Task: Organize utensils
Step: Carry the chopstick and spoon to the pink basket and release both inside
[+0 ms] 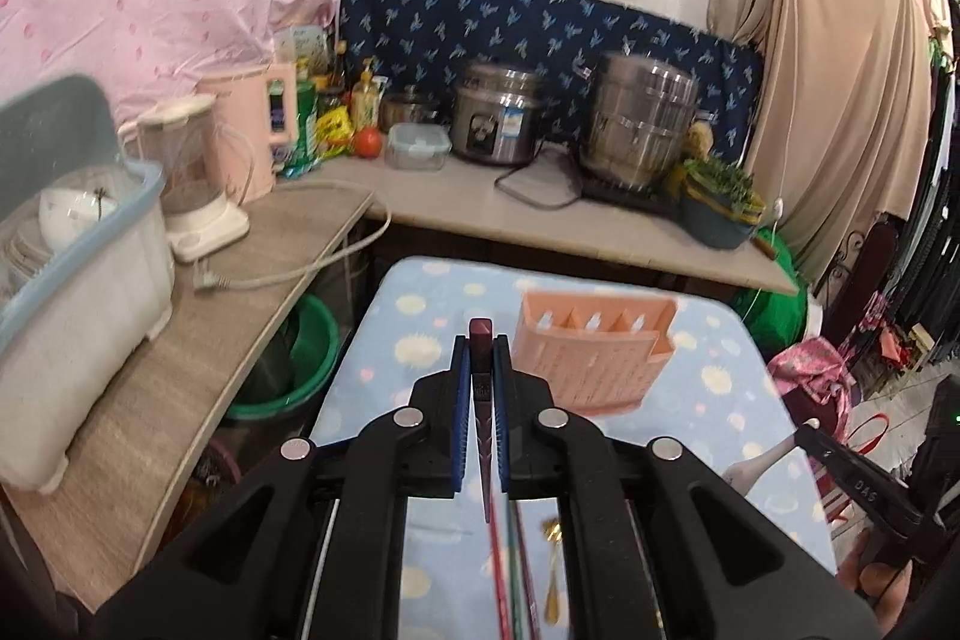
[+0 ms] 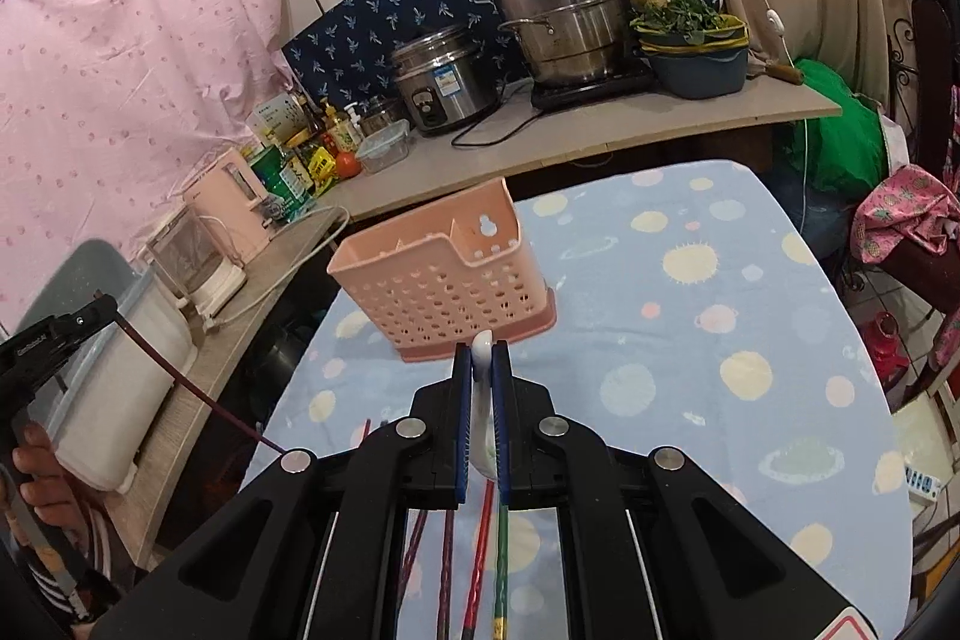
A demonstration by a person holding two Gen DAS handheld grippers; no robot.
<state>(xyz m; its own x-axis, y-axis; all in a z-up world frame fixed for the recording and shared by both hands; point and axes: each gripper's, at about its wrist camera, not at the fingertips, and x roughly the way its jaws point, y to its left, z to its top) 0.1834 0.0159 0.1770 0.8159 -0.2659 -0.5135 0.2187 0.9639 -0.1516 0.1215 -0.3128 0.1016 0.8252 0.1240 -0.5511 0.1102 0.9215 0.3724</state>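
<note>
My left gripper (image 1: 481,347) is shut on a dark red chopstick (image 1: 481,331), whose end sticks out past the fingertips. It is held above the blue patterned tablecloth (image 1: 420,316), short of the pink perforated utensil holder (image 1: 591,364). My right gripper (image 2: 482,353) is shut on a white spoon (image 2: 482,400), just in front of the utensil holder (image 2: 444,280). Several chopsticks (image 2: 480,568) and a gold spoon (image 1: 552,580) lie on the cloth under the grippers. Each wrist view shows the other gripper at its edge: the left gripper (image 2: 108,309) with its chopstick (image 2: 198,391), the right gripper (image 1: 810,433) with its spoon (image 1: 750,469).
Beyond the table runs a counter (image 1: 540,214) with a rice cooker (image 1: 495,118), a steel steamer pot (image 1: 642,124) and a basin of greens (image 1: 717,202). A side shelf at left holds a blender (image 1: 192,172), a pink kettle (image 1: 252,130) and a white dish bin (image 1: 78,316). A green basin (image 1: 300,358) sits below.
</note>
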